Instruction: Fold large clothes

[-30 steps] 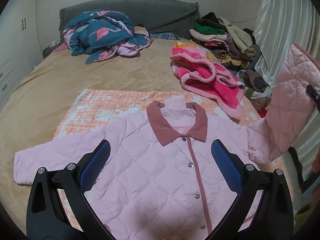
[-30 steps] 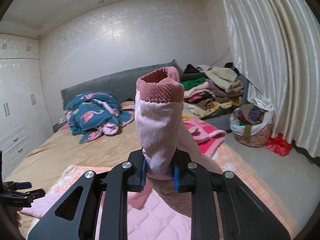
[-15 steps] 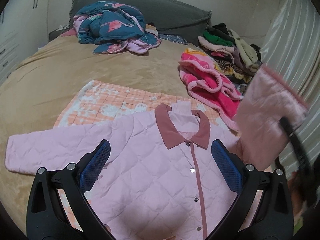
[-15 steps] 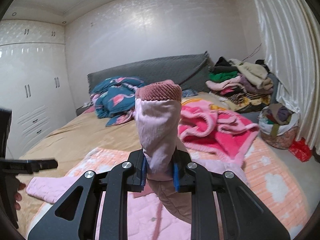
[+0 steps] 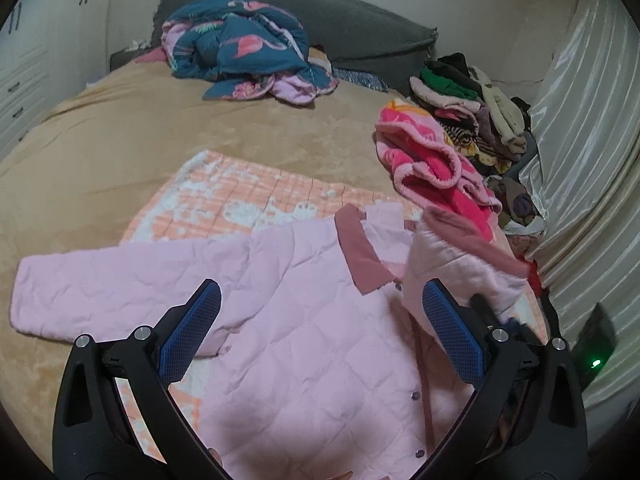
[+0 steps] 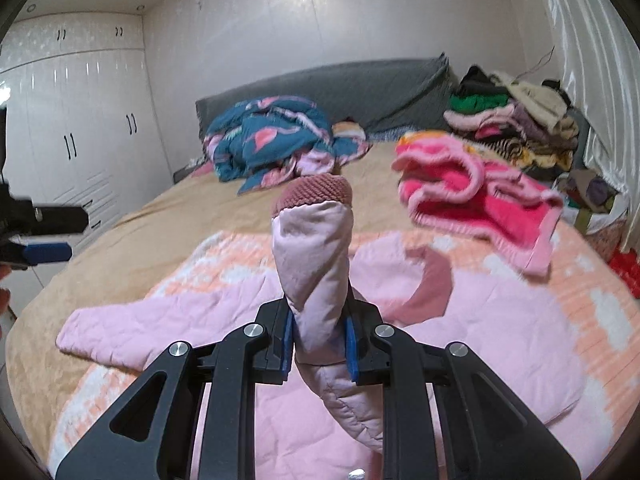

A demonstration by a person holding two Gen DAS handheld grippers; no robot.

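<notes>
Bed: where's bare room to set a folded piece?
Free: tan bedspread between the teal flamingo quilt and the orange checked blanket. Crowded: far-right edge, with the pink fleece blanket and clothes stack; pink quilted jacket fills the near part.

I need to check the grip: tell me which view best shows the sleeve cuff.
Right wrist view: the cuff stands centred above the right gripper, sleeve clamped. Left wrist view shows it sideways, blurred.
</notes>
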